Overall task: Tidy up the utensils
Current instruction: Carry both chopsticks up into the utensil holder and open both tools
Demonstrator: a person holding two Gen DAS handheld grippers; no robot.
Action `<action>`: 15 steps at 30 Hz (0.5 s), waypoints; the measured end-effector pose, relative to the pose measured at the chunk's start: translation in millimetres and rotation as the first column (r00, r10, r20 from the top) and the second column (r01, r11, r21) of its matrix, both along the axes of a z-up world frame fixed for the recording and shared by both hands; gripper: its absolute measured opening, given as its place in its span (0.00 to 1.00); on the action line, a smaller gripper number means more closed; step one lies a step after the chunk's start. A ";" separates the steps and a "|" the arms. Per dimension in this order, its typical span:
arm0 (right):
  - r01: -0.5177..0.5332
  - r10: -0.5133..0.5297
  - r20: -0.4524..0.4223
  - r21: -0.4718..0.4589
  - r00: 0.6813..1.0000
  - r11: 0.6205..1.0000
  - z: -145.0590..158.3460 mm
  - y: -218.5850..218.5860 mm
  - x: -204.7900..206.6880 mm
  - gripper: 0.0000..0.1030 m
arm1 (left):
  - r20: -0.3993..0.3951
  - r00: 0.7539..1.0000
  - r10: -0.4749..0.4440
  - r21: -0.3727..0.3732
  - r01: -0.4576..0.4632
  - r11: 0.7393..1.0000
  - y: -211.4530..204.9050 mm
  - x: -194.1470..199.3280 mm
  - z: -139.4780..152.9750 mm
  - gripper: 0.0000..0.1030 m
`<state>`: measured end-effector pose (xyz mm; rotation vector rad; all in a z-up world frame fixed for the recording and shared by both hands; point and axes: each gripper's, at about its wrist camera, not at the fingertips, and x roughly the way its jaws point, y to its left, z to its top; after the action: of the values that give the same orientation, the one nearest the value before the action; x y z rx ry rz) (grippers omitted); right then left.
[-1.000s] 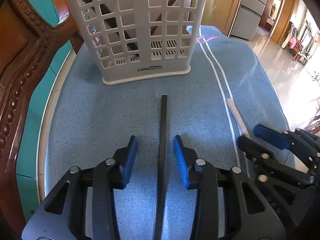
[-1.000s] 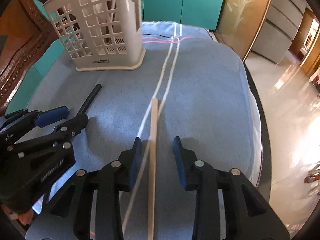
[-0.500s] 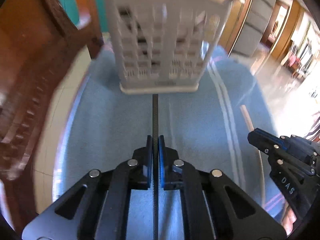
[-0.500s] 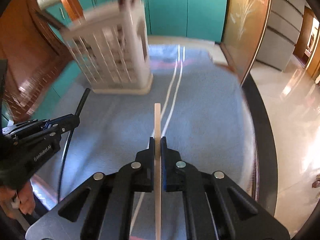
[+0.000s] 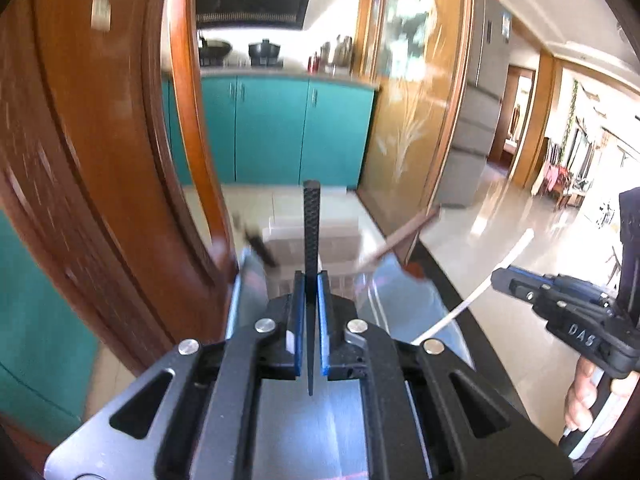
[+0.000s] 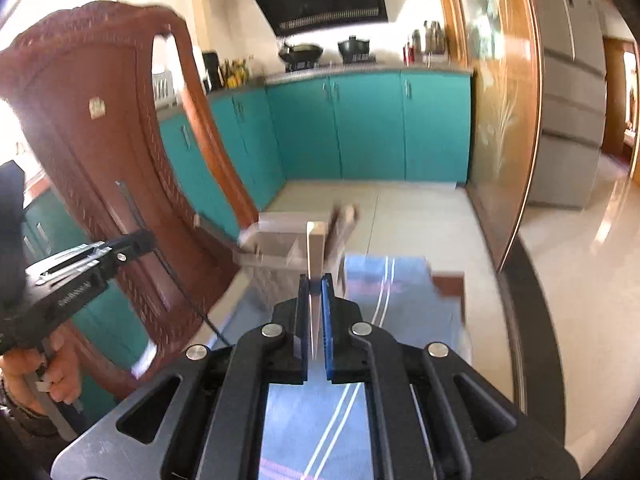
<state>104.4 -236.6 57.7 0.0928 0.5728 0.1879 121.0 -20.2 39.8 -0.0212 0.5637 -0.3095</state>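
Observation:
My left gripper (image 5: 311, 288) is shut on a black chopstick (image 5: 311, 224) that points forward and up, lifted off the table. My right gripper (image 6: 316, 292) is shut on a pale wooden chopstick (image 6: 315, 248), also lifted. The grey utensil basket (image 5: 308, 240) lies ahead and below, blurred, with a dark stick and a brown stick leaning out of it; it also shows in the right wrist view (image 6: 276, 248). The right gripper and its pale chopstick (image 5: 472, 300) show at the right of the left wrist view. The left gripper (image 6: 136, 246) shows at the left of the right wrist view.
A blue cloth (image 6: 392, 292) covers the table below both grippers. A carved wooden chair back (image 6: 100, 140) stands at the left, close to the basket. Teal cabinets (image 6: 360, 128) and a wooden door frame (image 5: 420, 120) lie beyond the table.
Both grippers closed on their chopsticks and have lifted them off the cloth, tilting upward. The basket now sits lower in both views.

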 end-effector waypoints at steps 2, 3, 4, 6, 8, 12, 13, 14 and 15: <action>0.003 -0.002 0.051 -0.023 0.999 1.000 17.5 8.2 6.5 0.06 | 0.074 0.997 0.017 0.017 -0.018 1.000 2.2 5.6 25.5 0.06; 0.003 -0.002 0.062 -0.027 0.998 1.000 22.8 10.4 15.6 0.06 | 0.106 0.994 0.021 0.022 -0.023 0.999 1.4 7.7 37.3 0.07; 0.007 -0.005 0.083 -0.023 0.997 1.000 33.5 14.5 23.3 0.06 | 0.128 0.991 0.023 0.013 -0.025 1.000 1.8 12.6 50.3 0.07; 0.015 -0.014 0.123 -0.013 0.992 1.000 47.1 16.0 29.2 0.06 | 0.146 0.989 0.032 -0.017 -0.030 0.999 3.6 18.1 70.1 0.06; 0.033 -0.033 0.189 0.004 0.981 0.999 63.0 18.5 35.7 0.06 | 0.198 0.978 0.073 -0.034 -0.067 0.997 2.1 23.9 89.3 0.06; 0.067 -0.072 0.265 0.030 0.962 0.997 73.5 18.7 47.3 0.06 | 0.239 0.961 0.141 -0.062 -0.130 0.990 -1.3 46.3 96.1 0.07; 0.079 -0.084 0.272 0.028 0.959 0.996 70.0 20.0 53.1 0.06 | 0.221 0.964 0.150 -0.064 -0.139 0.988 -1.7 57.9 88.3 0.07; 0.083 -0.086 0.273 0.024 0.958 0.996 64.3 21.5 58.5 0.06 | 0.205 0.967 0.150 -0.067 -0.140 0.988 -3.6 66.3 80.6 0.07; 0.088 -0.089 0.268 0.016 0.959 0.996 57.1 23.4 63.4 0.06 | 0.193 0.970 0.150 -0.067 -0.139 0.988 -5.4 71.4 75.2 0.06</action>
<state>167.9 -213.2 114.9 0.0948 0.2969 0.1117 192.4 -25.6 114.9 -0.0814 0.3539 -0.1815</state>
